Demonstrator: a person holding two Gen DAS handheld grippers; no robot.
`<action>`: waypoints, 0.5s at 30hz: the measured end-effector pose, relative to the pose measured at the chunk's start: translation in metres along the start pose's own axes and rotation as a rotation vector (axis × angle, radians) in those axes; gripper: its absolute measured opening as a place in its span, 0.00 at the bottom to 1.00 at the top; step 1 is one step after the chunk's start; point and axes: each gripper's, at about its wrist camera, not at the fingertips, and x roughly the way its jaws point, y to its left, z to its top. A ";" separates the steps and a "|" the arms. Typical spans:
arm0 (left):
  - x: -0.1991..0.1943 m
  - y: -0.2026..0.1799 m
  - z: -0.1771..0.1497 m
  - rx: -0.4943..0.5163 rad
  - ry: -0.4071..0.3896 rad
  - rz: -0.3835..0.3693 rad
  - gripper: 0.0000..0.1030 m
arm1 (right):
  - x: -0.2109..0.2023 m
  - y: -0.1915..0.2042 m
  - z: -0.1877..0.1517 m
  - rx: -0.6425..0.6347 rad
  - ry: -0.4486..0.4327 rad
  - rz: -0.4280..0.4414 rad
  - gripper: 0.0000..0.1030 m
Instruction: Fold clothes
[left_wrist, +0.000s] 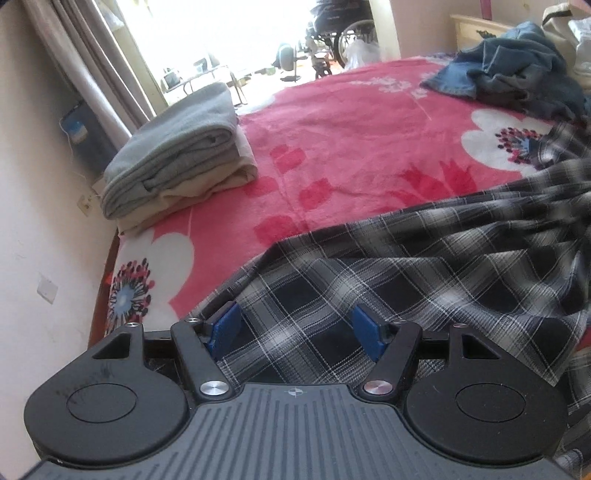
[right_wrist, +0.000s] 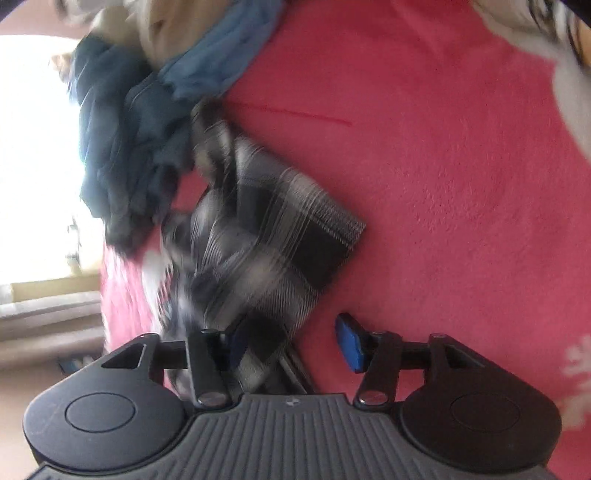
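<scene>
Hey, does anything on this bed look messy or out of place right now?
Yes. A heap of blue clothes sits crumpled at the bed's far end, unlike the neatly folded stack, and the plaid shirt lies rumpled across the pink blanket.

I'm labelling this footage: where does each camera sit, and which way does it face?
Left wrist: on the left gripper, looking down along the bed over the plaid shirt to folded towels; open fingers show.
Right wrist: on the right gripper, rolled sideways, blurred; fingers show.
Shared: shirt, bed, blue clothes pile.
</scene>
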 end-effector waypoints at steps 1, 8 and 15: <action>-0.002 0.000 0.000 -0.004 -0.005 -0.003 0.65 | -0.002 -0.001 -0.001 0.009 -0.021 0.023 0.25; -0.008 -0.010 -0.006 0.071 -0.011 -0.024 0.65 | -0.033 0.019 -0.009 -0.118 -0.167 0.143 0.03; -0.010 -0.020 -0.001 0.164 -0.033 -0.026 0.65 | -0.030 0.057 -0.002 -0.218 -0.198 0.245 0.03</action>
